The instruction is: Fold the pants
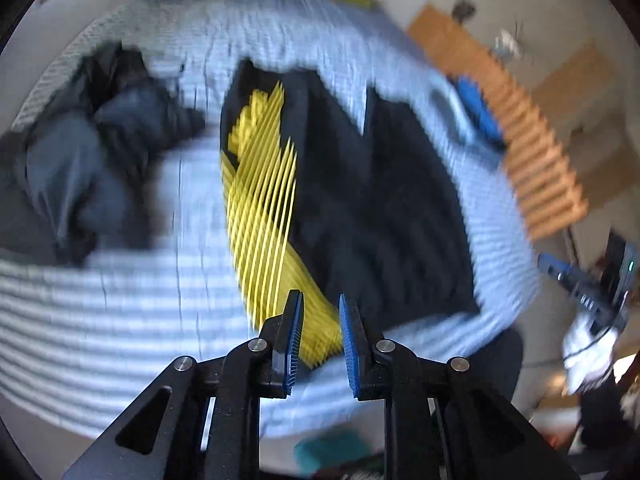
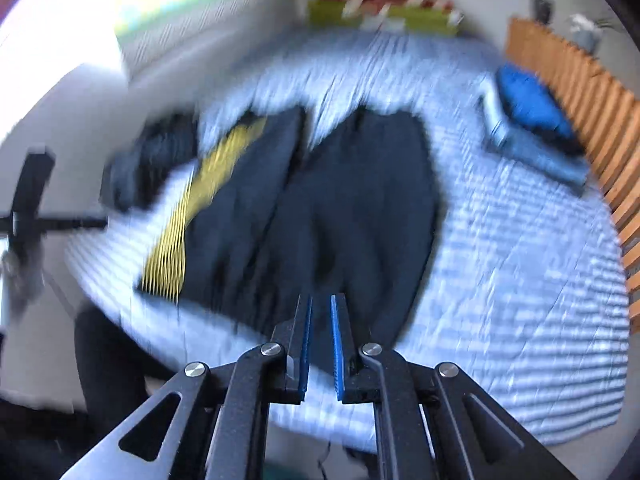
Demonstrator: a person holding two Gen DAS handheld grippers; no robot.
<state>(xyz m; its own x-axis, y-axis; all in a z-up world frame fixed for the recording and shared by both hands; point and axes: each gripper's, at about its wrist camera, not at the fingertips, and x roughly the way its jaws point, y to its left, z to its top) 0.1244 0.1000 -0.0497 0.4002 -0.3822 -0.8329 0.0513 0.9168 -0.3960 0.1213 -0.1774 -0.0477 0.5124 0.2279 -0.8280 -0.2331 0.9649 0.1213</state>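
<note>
Dark pants (image 1: pixel 360 208) with a yellow side stripe (image 1: pixel 264 208) lie spread flat on the blue striped bed cover, legs pointing away. In the right wrist view the same pants (image 2: pixel 320 208) show both legs side by side and the stripe (image 2: pixel 188 216) at the left. My left gripper (image 1: pixel 320 304) hovers open above the near, waist end of the pants by the yellow stripe, with nothing between its fingers. My right gripper (image 2: pixel 320 304) is open with a narrow gap, above the near edge of the pants, holding nothing. Both views are motion-blurred.
A heap of dark grey clothes (image 1: pixel 100 152) lies left of the pants. Folded blue garments (image 2: pixel 532 124) are stacked at the bed's right side by a slatted wooden headboard (image 2: pixel 592 112). Green and red pillows (image 2: pixel 384 12) lie at the far end. The bed cover (image 2: pixel 520 280) spreads wide.
</note>
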